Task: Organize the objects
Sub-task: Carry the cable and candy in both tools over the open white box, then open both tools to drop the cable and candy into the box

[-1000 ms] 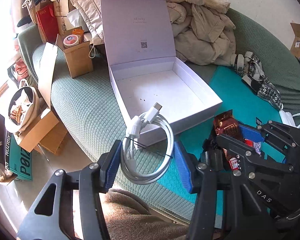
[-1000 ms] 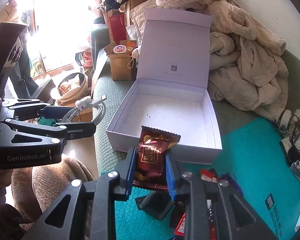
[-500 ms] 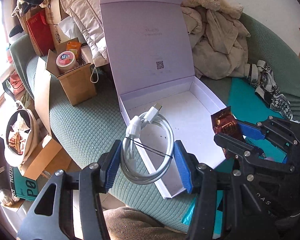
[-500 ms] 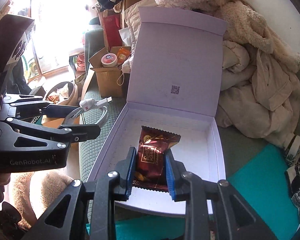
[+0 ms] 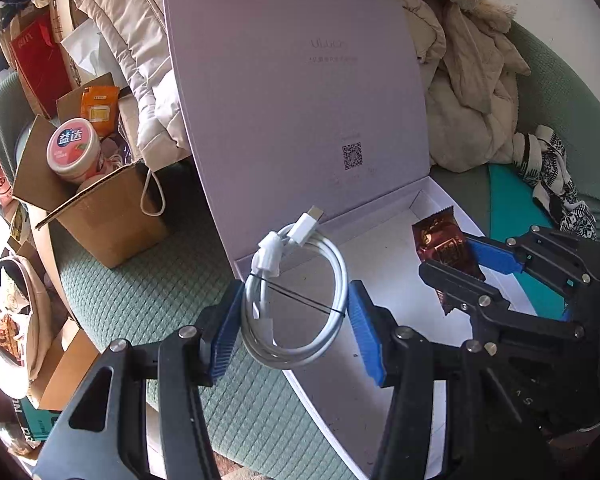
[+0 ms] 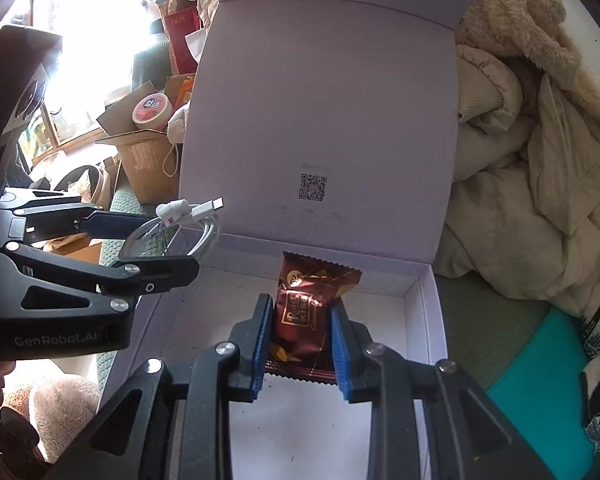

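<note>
A pale lilac gift box [image 5: 384, 288] [image 6: 420, 312] lies on the green sofa with its hinged lid [image 5: 296, 92] [image 6: 324, 128] standing upright. My left gripper [image 5: 294, 320] [image 6: 152, 248] is shut on a coiled white charging cable [image 5: 300, 304] [image 6: 180, 224], held over the box's left edge. My right gripper [image 6: 300, 344] [image 5: 476, 264] is shut on a dark red snack packet [image 6: 308, 312] [image 5: 444, 248], hanging over the box's inside near the back wall. The box floor beneath looks bare.
A brown carton [image 5: 100, 216] with a pink-lidded tub [image 5: 74, 148] stands left of the box. Beige coats [image 6: 532, 160] pile up behind and to the right. A teal mat [image 6: 540, 396] and patterned socks [image 5: 552, 176] lie right of the box.
Both grippers have travelled forward and slightly down, from in front of the box to over it, each carrying its object. The box and lid now loom much larger.
</note>
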A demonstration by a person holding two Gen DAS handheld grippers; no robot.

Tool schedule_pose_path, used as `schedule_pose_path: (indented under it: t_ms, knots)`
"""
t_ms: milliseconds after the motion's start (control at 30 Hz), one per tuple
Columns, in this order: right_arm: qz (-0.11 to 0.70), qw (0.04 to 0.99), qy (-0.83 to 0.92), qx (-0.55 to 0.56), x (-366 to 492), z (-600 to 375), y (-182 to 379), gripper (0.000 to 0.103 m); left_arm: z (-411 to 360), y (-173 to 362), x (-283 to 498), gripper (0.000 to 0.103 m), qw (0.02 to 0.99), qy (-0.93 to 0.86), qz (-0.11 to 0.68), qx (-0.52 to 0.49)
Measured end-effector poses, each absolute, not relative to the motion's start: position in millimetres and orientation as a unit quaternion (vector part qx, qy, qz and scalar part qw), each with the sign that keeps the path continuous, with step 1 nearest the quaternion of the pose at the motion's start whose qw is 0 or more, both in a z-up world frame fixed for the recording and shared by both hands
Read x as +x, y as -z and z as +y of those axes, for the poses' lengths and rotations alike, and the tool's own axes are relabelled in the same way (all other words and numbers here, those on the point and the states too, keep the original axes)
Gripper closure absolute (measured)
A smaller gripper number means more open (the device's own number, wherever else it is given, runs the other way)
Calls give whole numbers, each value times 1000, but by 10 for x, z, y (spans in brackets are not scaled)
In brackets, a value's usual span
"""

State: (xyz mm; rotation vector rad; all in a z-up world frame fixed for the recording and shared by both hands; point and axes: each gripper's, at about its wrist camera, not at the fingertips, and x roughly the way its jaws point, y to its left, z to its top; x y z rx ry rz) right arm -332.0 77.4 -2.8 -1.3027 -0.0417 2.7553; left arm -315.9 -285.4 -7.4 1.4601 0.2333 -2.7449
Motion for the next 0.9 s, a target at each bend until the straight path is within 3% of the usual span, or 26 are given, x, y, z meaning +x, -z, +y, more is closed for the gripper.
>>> schedule_pose_path:
  t_ms: [400,900]
  knots:
    - [4,38,-887,-460,-3532,943,360,76,-2771,521,-3616,53,-5,862,78,501]
    - [1,71,-882,-467,-3450,1038,324,72,-2444,650,-3776,53,-6,854,82,514]
